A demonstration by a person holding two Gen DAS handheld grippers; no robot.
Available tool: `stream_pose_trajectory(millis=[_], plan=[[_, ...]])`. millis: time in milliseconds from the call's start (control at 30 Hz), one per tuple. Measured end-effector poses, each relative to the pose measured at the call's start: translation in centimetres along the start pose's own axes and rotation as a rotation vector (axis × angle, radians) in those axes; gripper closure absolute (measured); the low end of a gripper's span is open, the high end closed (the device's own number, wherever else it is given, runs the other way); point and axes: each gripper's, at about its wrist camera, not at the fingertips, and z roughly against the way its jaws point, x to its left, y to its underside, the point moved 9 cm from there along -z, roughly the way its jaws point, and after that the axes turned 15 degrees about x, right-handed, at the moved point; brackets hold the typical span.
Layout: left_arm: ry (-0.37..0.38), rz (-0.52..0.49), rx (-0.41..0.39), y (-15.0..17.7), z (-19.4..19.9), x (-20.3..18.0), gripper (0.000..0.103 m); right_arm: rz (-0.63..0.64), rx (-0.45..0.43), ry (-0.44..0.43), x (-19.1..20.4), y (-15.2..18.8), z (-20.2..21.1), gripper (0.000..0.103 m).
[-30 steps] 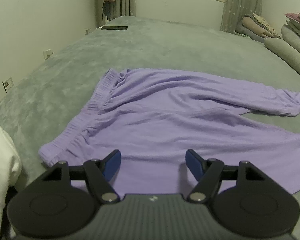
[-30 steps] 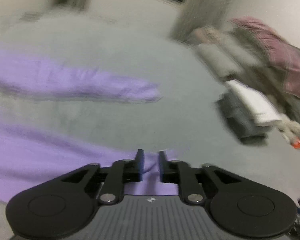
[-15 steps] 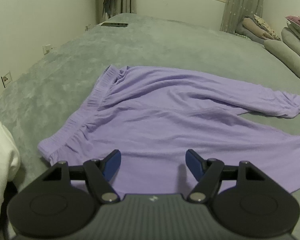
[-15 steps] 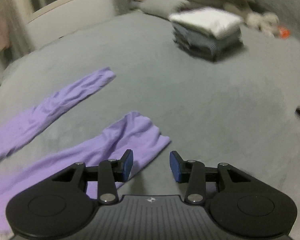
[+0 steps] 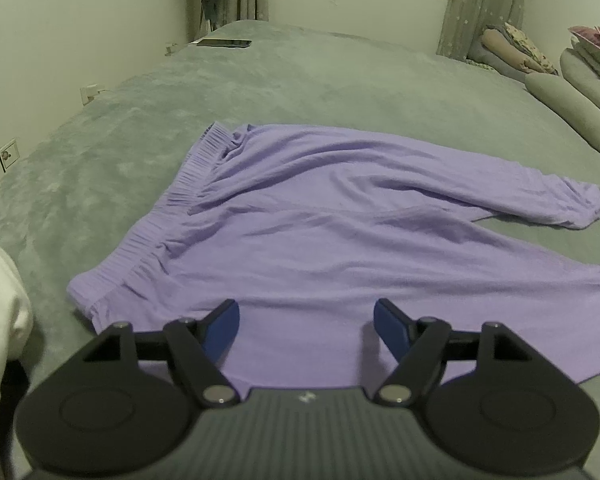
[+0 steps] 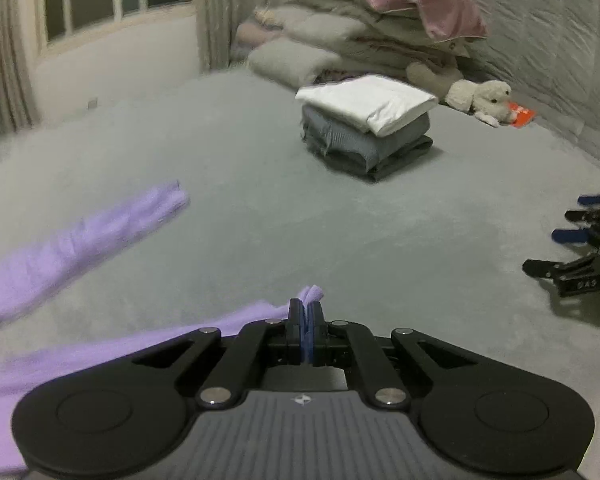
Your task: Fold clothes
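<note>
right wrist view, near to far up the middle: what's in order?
Right gripper, shut on the near cuff of the purple trousers → bare grey bedspread → stack of folded clothes → pile of pillows and quilts by the wall.

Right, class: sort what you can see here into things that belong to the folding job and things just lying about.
In the job:
purple trousers
right gripper, shut on a leg cuff
left gripper, open

Lying about:
folded stack
phone
plush toy
pillows
spare gripper
</note>
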Motion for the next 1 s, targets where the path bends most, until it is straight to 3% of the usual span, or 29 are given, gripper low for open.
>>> stream_pose_trajectory(millis=[133, 267, 433, 667, 767, 800, 833, 867, 1000], plan=[[0.006, 0.004, 0.005, 0.0, 0.1, 0.1, 0.030, 0.097, 0.071, 0.071, 0.1, 1.4, -2.0, 0.100], [0.016, 0.008, 0.009, 0.1, 0.2, 0.1, 0.030, 0.103, 0.019, 0.130, -0.3, 1.1, -0.8, 0.100], [0.024, 0.019, 0.017, 0.0, 0.3, 0.4, 0.030, 0.125, -0.026, 0.133, 0.0, 0.5, 1.0, 0.101], [0.066, 0.105, 0.009, -0.8, 1.2, 2.5, 0.030, 0.263, 0.071, 0.206, 0.9, 2.0, -1.3, 0.101], [0.073, 0.155, -0.006, -1.3, 1.8, 4.1, 0.030, 0.275, -0.038, 0.262, 1.1, 0.7, 0.4, 0.093], [0.069, 0.176, -0.016, -1.6, 2.0, 4.9, 0.030, 0.276, -0.081, 0.259, 1.3, 0.3, 1.3, 0.087], [0.066, 0.188, -0.025, -1.8, 2.2, 5.5, 0.033, 0.270, -0.118, 0.238, 1.7, -0.1, 2.0, 0.074], [0.061, 0.199, -0.034, -2.0, 2.3, 6.1, 0.035, 0.278, -0.145, 0.187, 2.6, -0.3, 2.4, 0.069], [0.013, 0.227, -0.065, -2.6, 2.6, 8.0, 0.038, 0.372, -0.172, -0.046, 7.2, -0.4, 2.4, 0.069]])
